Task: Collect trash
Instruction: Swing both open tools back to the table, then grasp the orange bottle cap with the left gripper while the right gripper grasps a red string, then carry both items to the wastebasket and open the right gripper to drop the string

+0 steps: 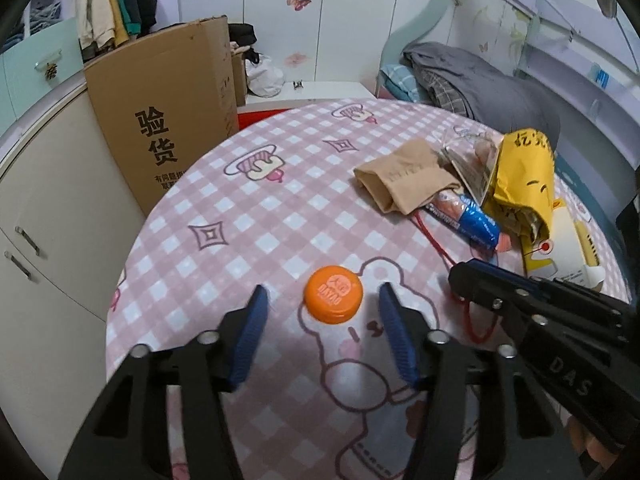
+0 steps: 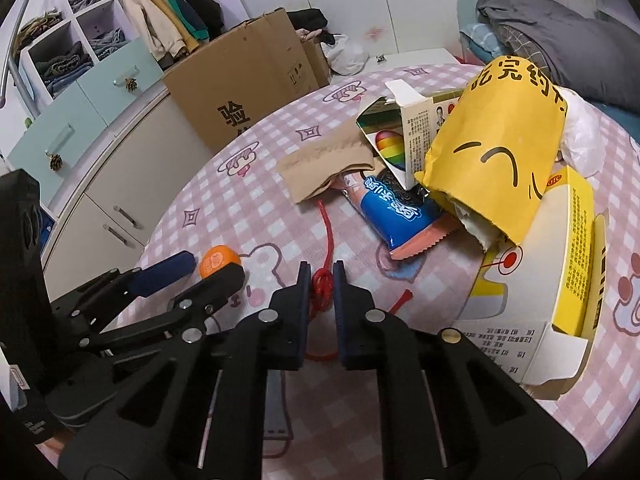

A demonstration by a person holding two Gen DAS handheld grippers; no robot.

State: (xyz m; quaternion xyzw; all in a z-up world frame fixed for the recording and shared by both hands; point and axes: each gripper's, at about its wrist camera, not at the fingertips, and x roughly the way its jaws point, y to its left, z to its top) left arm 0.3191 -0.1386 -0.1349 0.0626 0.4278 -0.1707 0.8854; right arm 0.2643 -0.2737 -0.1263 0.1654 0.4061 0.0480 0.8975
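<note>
On the pink checked tablecloth (image 1: 256, 208), an orange bottle cap (image 1: 333, 294) is lying flat between the blue pads of the left gripper (image 1: 320, 300), whose jaws are standing apart on either side of it with a gap showing at each pad, so nothing is being held. Just to the right of it, the right gripper (image 2: 322, 276) is pinching a red string (image 2: 329, 236): its jaws are nearly together and a knotted bunch of the string is sitting squeezed between the pads, while the rest is trailing away across the cloth toward the pile of rubbish.

From the left wrist view, the cap's top and its printed lettering are showing fully, and the right gripper is appearing only as a black arm at the right edge with its tips hiding the pinch. From the right wrist view, the knot in the jaws is showing plainly, the cap is half hidden behind the left gripper's fingers, and the pile is reading clearly: a yellow paper bag (image 2: 496, 152), a blue snack wrapper (image 2: 394, 212), a beige paper sleeve (image 2: 324, 164), an opened white carton (image 2: 404, 120) and a yellow-and-white box (image 2: 560, 280).
</note>
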